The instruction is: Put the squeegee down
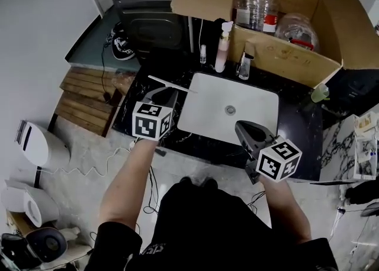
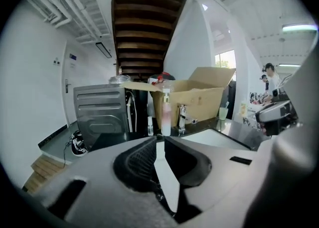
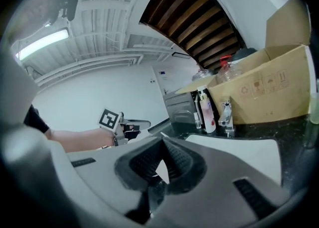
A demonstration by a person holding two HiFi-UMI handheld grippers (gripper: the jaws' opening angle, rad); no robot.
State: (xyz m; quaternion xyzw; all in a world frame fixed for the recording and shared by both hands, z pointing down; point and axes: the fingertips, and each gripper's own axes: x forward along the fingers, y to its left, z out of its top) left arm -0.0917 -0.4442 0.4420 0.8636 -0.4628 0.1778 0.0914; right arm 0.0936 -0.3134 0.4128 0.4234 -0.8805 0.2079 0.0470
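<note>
Squeegee point(image 1: 172, 84), a thin white bar, lies on the black counter point(image 1: 296, 126) at the left rim of the white sink point(image 1: 249, 95), just past the left gripper point(image 2: 160, 142). That gripper's jaws stand slightly apart with nothing between them. The right gripper point(image 3: 162, 142), over the sink's near edge, is closed and empty.

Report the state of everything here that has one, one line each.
squeegee: lying at the sink rim, apparently free of both grippers
left gripper: jaws slightly apart, gripping nothing
right gripper: shut, empty
sink: empty
faucet: off, no water running
cardboard box: flaps open
pump bottle: upright
</note>
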